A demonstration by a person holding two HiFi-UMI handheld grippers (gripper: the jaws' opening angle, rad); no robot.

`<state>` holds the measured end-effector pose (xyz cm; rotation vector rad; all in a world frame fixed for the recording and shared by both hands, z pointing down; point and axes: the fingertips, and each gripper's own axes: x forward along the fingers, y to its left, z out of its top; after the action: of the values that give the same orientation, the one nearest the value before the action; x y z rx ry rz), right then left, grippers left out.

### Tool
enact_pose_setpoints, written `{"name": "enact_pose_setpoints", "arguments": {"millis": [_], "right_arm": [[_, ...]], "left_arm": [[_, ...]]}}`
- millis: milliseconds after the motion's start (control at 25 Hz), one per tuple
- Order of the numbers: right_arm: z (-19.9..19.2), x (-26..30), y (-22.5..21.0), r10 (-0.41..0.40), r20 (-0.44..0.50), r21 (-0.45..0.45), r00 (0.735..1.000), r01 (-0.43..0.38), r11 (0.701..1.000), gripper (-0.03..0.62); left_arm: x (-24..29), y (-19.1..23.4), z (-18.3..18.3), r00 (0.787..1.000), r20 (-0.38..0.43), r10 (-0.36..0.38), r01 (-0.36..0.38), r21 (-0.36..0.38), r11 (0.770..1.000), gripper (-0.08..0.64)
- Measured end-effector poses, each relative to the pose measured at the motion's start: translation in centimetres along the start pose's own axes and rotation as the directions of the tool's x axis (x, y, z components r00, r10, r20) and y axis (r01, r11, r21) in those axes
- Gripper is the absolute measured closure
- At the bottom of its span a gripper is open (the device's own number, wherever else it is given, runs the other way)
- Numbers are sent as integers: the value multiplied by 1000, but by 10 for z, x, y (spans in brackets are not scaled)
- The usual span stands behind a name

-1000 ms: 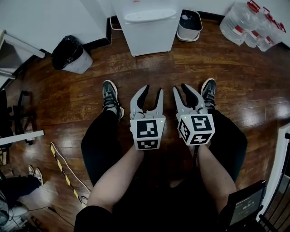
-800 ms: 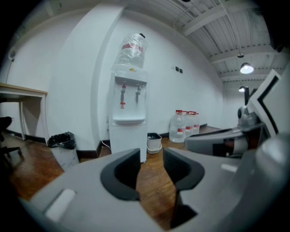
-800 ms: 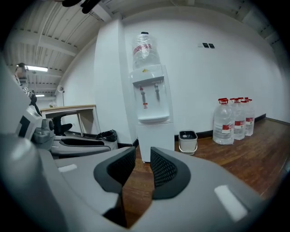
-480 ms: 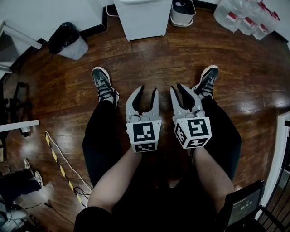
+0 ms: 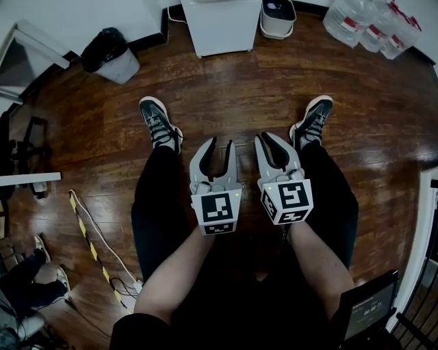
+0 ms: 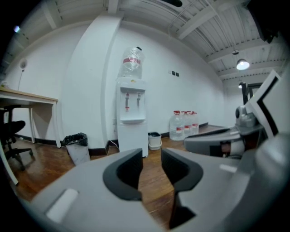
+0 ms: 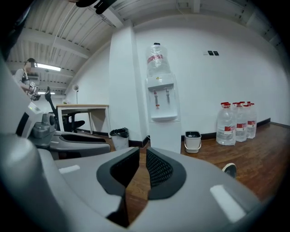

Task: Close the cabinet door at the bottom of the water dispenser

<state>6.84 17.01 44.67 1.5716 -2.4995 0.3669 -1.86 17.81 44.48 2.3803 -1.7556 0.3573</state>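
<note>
The white water dispenser stands against the far wall with a bottle on top. Both gripper views face it from a distance, showing its lower cabinet front as a flat white face. My left gripper and right gripper are held side by side over the person's legs, far short of the dispenser. Both pairs of jaws are closing with nothing between them. The left still has a clear gap; the right is down to a narrow slit.
A bin with a black bag sits left of the dispenser, a white bucket right of it, then large water bottles. A desk stands at the left. A taped cable crosses the wooden floor. A screen sits at lower right.
The dispenser has slid toward the top edge of the head view. Both grippers stayed side by side and sank a little in the frame. The right jaws narrowed a lot, the left slightly.
</note>
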Motion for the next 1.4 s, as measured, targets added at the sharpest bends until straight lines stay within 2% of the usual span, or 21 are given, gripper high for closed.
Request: {"name": "enact_pose_setpoints", "arguments": {"millis": [120, 600, 1400], "right_arm": [[-1, 1, 3, 9, -5, 2, 1000, -9, 1000, 567], [3, 3, 6, 29, 17, -19, 999, -29, 999, 586], [5, 3, 5, 21, 26, -10, 999, -21, 1000, 586]], "left_arm": [[0, -3, 3, 1000, 14, -10, 10, 9, 1000, 417], [7, -3, 5, 1000, 16, -9, 9, 14, 1000, 422], [9, -4, 6, 1000, 15, -15, 15, 9, 1000, 428]]}}
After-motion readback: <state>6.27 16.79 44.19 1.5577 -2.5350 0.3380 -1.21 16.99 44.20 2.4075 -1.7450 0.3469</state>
